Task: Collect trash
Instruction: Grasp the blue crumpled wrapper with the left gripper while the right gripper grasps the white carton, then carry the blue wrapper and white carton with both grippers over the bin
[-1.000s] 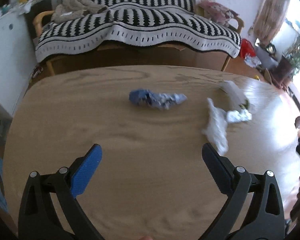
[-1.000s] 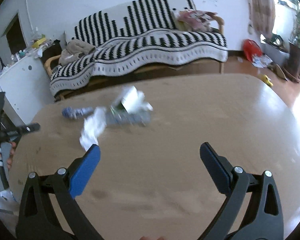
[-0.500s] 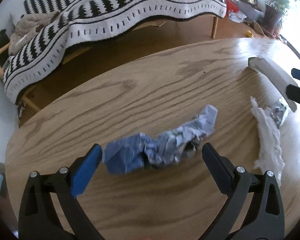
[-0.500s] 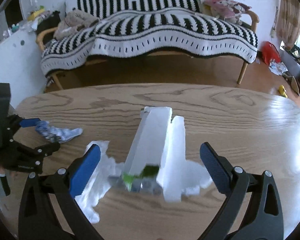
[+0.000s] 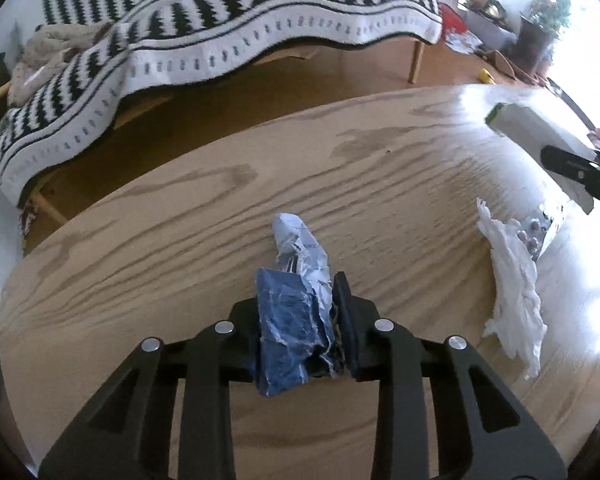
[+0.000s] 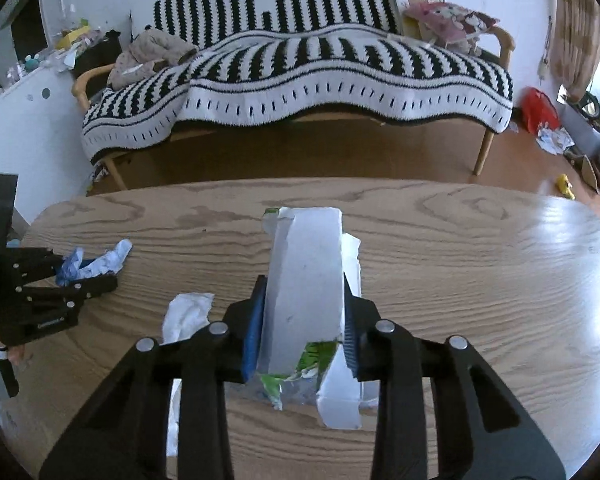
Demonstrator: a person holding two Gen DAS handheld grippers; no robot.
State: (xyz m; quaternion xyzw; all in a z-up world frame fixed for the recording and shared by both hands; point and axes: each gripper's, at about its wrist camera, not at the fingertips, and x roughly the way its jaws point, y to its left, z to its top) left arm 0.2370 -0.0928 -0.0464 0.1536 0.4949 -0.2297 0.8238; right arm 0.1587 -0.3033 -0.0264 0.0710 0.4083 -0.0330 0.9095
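Note:
My left gripper (image 5: 298, 312) is shut on a crumpled blue and white paper wrapper (image 5: 296, 280) on the wooden table (image 5: 180, 240). My right gripper (image 6: 303, 320) is shut on a torn white carton (image 6: 306, 280) with a green printed inside. A crumpled white tissue (image 5: 512, 280) lies on the table between them; in the right wrist view the tissue (image 6: 186, 312) sits just left of my right gripper. The left gripper (image 6: 80, 280) with the blue wrapper (image 6: 96, 264) shows at the left of the right wrist view. The carton (image 5: 536, 136) and the right gripper's fingers (image 5: 572, 164) show at the right edge of the left wrist view.
A bench with a black and white striped blanket (image 6: 300, 80) stands beyond the table's far edge. A white cabinet (image 6: 20, 120) is at the left. Clutter and a red bag (image 6: 538, 110) lie on the floor at the right.
Both grippers moved in over the table and closed: the left onto the blue wrapper, the right onto the white carton. Both were open half a second ago.

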